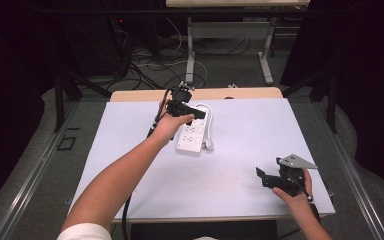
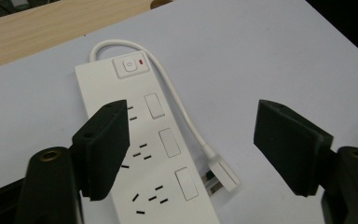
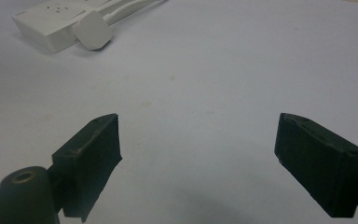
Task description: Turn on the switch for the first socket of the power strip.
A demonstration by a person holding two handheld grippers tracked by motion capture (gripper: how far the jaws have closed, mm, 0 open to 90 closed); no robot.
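Now: left gripper (image 2: 191, 149) over the power strip (image 2: 168, 154).
Both jaws apart, empty; right gripper (image 3: 198, 158) near the table's (image 1: 250, 145) right front corner.

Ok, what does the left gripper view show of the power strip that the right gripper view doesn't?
Left gripper view: the power strip seen from above, its top face with the switch, red light and socket slots, plus the pins of the plug. Right gripper view: a low, far look at the strip's end, the plug's rounded back towards the camera. Shared: strip, cord and plug lying on the white sheet, and open jaws with nothing between them.
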